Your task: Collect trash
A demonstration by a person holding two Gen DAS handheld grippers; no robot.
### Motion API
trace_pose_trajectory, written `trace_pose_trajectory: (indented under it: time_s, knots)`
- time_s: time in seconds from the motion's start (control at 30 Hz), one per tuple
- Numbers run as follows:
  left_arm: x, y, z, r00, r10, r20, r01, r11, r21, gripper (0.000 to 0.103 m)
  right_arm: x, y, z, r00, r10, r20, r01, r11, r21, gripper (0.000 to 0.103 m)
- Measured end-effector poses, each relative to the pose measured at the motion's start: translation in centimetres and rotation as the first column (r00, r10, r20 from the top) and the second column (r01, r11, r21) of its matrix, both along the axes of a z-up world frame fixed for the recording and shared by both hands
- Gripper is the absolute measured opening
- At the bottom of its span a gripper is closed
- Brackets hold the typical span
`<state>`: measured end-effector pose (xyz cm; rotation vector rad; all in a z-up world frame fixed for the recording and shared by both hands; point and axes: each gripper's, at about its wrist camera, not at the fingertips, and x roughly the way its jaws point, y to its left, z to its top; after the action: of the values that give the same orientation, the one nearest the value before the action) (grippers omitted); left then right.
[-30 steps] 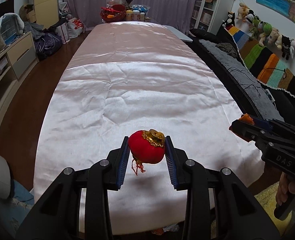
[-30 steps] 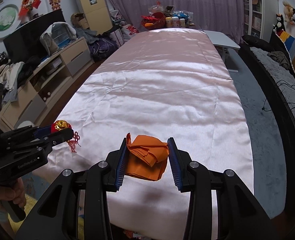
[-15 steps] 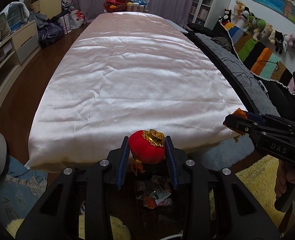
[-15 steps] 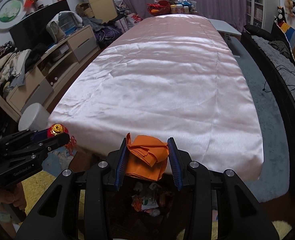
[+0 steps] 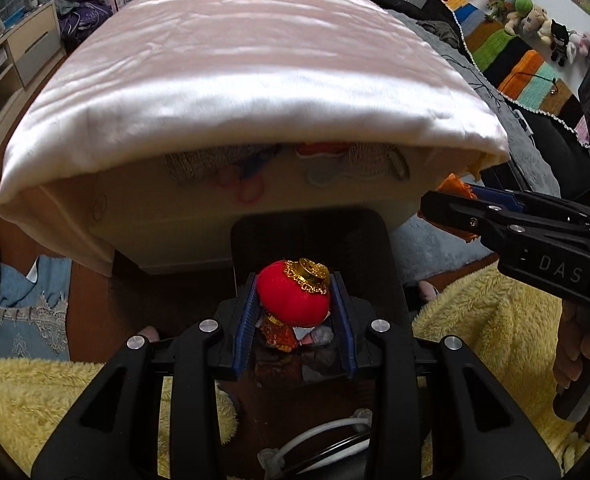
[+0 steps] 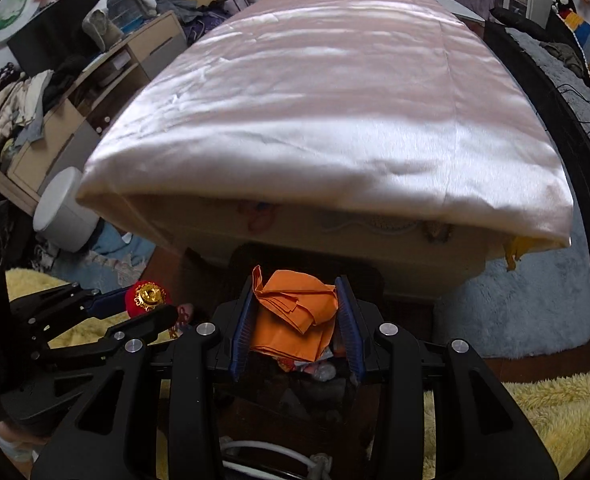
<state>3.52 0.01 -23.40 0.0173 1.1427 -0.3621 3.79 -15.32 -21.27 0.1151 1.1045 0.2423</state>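
My left gripper (image 5: 293, 316) is shut on a small red lantern ornament (image 5: 293, 298) with a gold cap. My right gripper (image 6: 297, 320) is shut on a folded orange paper (image 6: 295, 314). Both point steeply down over a dark bin (image 5: 311, 240) that stands on the floor against the table's near end; scraps of trash (image 6: 319, 368) lie inside it. In the left wrist view the right gripper (image 5: 451, 210) comes in from the right with the orange paper. The right wrist view has the left gripper (image 6: 151, 304) at the left with the lantern.
A long table under a pink satin cloth (image 5: 255, 80) runs away from me. Yellow fluffy rugs (image 5: 487, 320) flank the bin. A white round stool (image 6: 65, 208) and a low cabinet (image 6: 107, 92) stand at the left, a dark sofa (image 5: 535, 128) at the right.
Both grippers have come back off the table's near edge and sunk, tipping further down. The bin has come into view below them. Each still holds its object.
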Motion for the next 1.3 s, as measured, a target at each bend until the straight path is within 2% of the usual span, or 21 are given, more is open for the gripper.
trace_pose_trajectory:
  time_s: [0.23,0.37,0.6,0.73,0.77,0.87,1.0,1.03,1.07,1.3]
  knots:
    - [0.4,-1.1,-3.6,0.996,-0.042,-0.081,0.043,0.999,0.001,0.033,0.2,-0.4,-4.2,0.995,-0.026,-0.096,0.025,1.0,-0.013,0.04]
    - [0.9,-1.3,-4.3,0.995,-0.044,-0.091,0.044,0.999,-0.001,0.033,0.7,-0.6,-4.8,0.993,-0.039,-0.11,0.04,0.999,0.002,0.04]
    - [1.6,-1.3,-4.5,0.993,-0.039,-0.112,0.037,0.999,-0.014,0.034,1.2,-0.6,-4.5,0.993,-0.052,-0.102,0.056,0.998,0.033,0.048]
    - [1.7,-1.0,-4.3,0.994,-0.027,-0.106,0.026,1.0,-0.011,0.052,1.4,-1.1,-4.0,0.993,-0.076,-0.09,0.08,0.996,0.04,0.058]
    - [1.8,-0.9,-4.2,0.995,-0.02,-0.1,0.02,1.0,-0.008,0.058,1.4,-1.2,-3.8,0.993,-0.084,-0.085,0.087,0.995,0.042,0.059]
    - [1.9,-0.3,-3.4,0.997,0.01,-0.08,-0.009,1.0,0.003,0.074,1.4,-1.9,-3.0,0.992,-0.107,-0.059,0.11,0.993,0.042,0.07]
    - [1.8,0.7,-1.6,0.998,0.041,-0.037,-0.041,0.999,0.002,0.093,1.0,-3.0,-1.1,0.99,-0.14,0.004,0.139,0.988,0.062,0.09]
    - [1.7,0.9,-0.9,0.999,0.05,-0.02,-0.05,0.999,0.001,0.095,0.9,-3.3,-0.7,0.989,-0.149,0.018,0.147,0.987,0.064,0.097]
    - [1.7,1.0,-0.2,0.998,0.058,-0.003,-0.058,0.998,0.0,0.095,0.8,-3.5,-0.1,0.987,-0.158,0.031,0.156,0.986,0.062,0.1]
    - [1.3,1.5,6.3,0.984,0.082,0.16,-0.083,0.997,-0.002,0.095,0.1,-5.0,5.0,0.959,-0.216,0.181,0.223,0.975,-0.019,0.1]
